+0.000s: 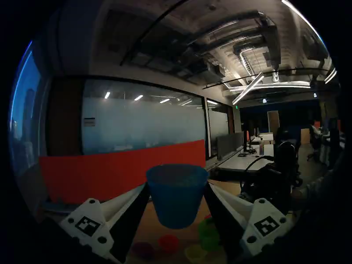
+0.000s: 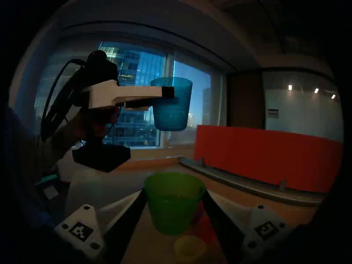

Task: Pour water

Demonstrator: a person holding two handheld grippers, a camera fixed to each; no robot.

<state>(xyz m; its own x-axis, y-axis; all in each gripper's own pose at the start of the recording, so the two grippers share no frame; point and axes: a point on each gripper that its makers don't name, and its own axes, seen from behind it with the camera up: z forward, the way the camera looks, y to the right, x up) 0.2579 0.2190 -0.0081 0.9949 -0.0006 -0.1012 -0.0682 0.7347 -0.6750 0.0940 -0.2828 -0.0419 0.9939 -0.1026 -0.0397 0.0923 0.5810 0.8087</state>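
Left tool (image 1: 177,190) clamps blue cup (image 1: 177,204); right tool (image 2: 174,196) clamps green cup (image 2: 174,209); we reckon both light, slick; hold mid-wall.

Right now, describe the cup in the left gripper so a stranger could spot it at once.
Start at the big window with lit towers outside. In front of it, the left gripper holds the blue cup upright in the air. It is see-through blue and raised high, unlike the green cup held lower in the right gripper.
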